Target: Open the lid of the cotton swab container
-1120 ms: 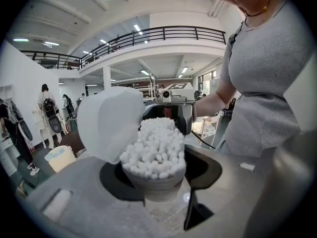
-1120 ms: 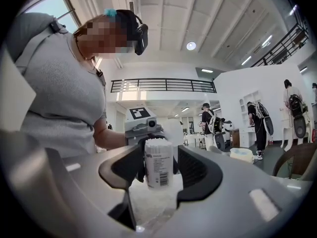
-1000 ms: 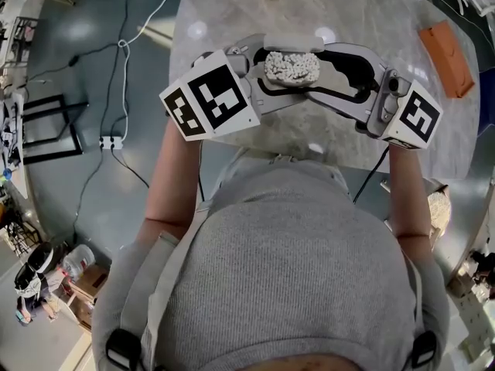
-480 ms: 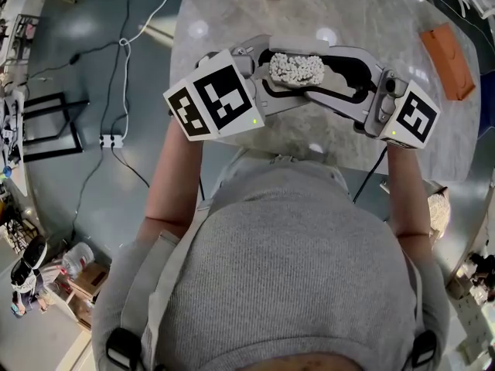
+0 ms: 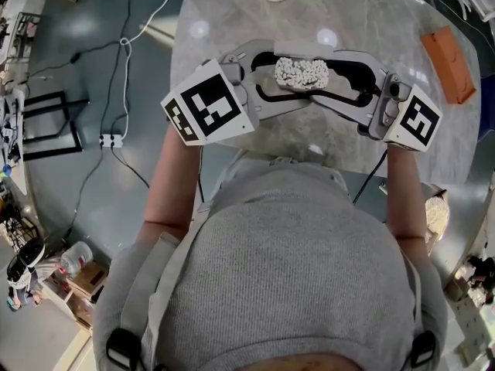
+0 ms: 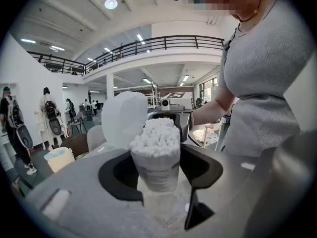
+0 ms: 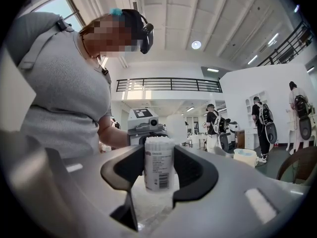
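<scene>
Cotton swab container (image 5: 302, 73), a clear labelled tube, is standing on the marble worktop (image 5: 232, 22), white lid (image 6: 124, 120) seemingly open already. Left gripper (image 6: 167, 197) jaws are clamping it; right gripper (image 7: 151, 195) jaws, just closing, are pressing it too. Next: gentle release.

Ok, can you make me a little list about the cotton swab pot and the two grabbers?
container: cotton swab container, upright, packed with white swabs
lid: lid open, tipped back beside the swabs
left gripper: pads against the container's sides
right gripper: jaws have just been closing, container between them, pads touching it
below: marble table
</scene>
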`<state>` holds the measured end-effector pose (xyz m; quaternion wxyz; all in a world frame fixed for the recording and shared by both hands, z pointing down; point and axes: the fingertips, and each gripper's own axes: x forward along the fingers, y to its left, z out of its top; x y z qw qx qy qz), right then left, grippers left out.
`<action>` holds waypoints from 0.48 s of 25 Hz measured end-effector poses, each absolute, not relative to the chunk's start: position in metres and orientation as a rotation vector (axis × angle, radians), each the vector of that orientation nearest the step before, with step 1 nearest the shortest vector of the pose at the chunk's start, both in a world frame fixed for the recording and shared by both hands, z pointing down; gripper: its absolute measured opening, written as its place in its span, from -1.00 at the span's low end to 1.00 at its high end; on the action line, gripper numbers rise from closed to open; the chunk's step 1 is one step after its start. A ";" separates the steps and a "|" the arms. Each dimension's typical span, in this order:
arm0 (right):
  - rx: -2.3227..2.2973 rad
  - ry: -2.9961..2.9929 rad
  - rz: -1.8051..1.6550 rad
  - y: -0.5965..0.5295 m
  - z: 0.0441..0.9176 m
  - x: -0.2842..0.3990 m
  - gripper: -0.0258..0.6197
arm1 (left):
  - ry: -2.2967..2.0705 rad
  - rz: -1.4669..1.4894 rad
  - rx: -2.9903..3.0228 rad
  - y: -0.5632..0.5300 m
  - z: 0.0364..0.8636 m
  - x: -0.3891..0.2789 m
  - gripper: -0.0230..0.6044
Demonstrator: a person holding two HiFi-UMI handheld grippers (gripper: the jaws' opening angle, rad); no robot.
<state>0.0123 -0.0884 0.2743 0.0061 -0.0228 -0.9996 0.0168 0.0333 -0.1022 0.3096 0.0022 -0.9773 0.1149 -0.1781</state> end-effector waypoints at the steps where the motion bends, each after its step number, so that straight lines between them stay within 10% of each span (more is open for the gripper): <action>1: -0.073 -3.126 0.050 -0.088 0.275 0.013 -0.34 | 0.367 -0.557 -3.068 -0.102 0.310 0.032 -0.17; 12: -0.087 -3.124 0.012 -0.091 0.283 0.018 -0.34 | 0.437 -0.519 -3.062 -0.104 0.309 0.014 -0.18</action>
